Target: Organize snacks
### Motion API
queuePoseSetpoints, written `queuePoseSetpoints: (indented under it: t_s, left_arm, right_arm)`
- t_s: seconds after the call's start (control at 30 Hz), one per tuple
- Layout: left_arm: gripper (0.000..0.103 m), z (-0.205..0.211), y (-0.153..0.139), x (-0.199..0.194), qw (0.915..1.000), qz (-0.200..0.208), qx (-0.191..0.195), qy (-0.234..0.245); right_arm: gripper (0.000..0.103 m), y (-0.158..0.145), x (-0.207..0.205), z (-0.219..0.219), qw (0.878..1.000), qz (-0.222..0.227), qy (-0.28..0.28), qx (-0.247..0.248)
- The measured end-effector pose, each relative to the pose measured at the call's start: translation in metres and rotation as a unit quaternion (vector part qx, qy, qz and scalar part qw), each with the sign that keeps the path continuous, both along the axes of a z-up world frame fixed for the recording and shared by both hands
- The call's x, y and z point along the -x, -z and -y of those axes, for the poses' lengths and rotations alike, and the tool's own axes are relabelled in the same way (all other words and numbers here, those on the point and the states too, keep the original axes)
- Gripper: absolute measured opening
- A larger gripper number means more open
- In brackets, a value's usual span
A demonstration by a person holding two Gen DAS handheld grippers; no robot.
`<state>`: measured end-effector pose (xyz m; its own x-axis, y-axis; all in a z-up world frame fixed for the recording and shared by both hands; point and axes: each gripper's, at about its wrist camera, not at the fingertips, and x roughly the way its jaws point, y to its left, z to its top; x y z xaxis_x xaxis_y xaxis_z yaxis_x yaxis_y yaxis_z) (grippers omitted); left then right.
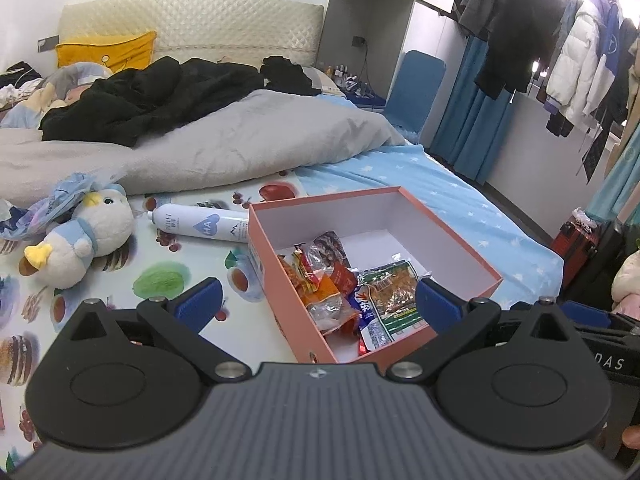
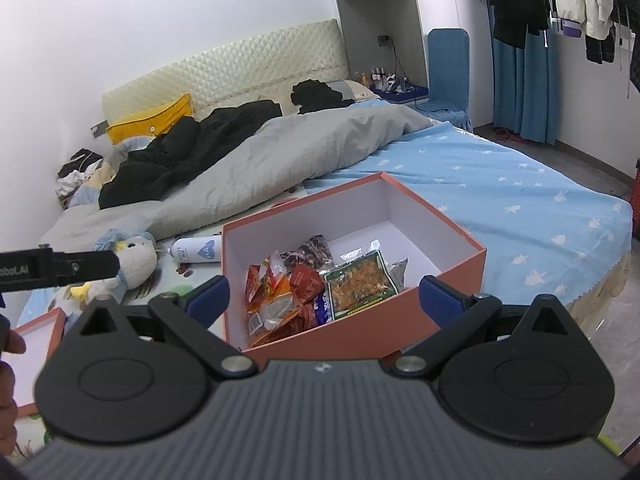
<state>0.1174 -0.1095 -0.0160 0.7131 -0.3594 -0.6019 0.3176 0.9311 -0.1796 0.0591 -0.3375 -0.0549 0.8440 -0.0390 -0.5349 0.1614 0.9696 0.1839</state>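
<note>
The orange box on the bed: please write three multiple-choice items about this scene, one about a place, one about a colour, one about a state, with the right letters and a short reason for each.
1. Where do the snack packets lie?
A. On the grey blanket
B. Inside the orange box
C. On the blue chair

2. What colour is the pillow by the headboard?
A. Yellow
B. Green
C. Red

3. How do the left gripper and right gripper stand?
A. Both shut on a packet
B. Only the left one holds something
C. Both open and hold nothing

Answers:
1 B, the packets are heaped at the near end of the box, within its walls.
2 A, the pillow is plainly yellow in both views.
3 C, the blue fingers of each stand wide apart with nothing between them.
</note>
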Motion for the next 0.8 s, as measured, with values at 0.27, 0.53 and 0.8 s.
queuePoseSetpoints:
  t_s: [0.27,0.53,0.8]
  left_arm:
    - [0.103,0.0004,-0.0001,0.0012,1.0000,-0.002,0.004,-0.003]
    - [0.103,0.0013,-0.0006,0.0006,1.0000,-0.003,0.003,-0.002]
    - [0.103,0.0022,-0.0010,0.0006,1.0000,-0.004,0.003,-0.002]
  right_arm:
    - [0.103,-0.0015,0.0002,0.0015,1.000,0.002,0.001,0.002]
    - [0.103,-0.0008,-0.0006,0.0014,1.000,0.000,0.004,0.002]
    - [0.103,-0.0011,-0.0004,0.0023,1.000,0.001,0.006,0.002]
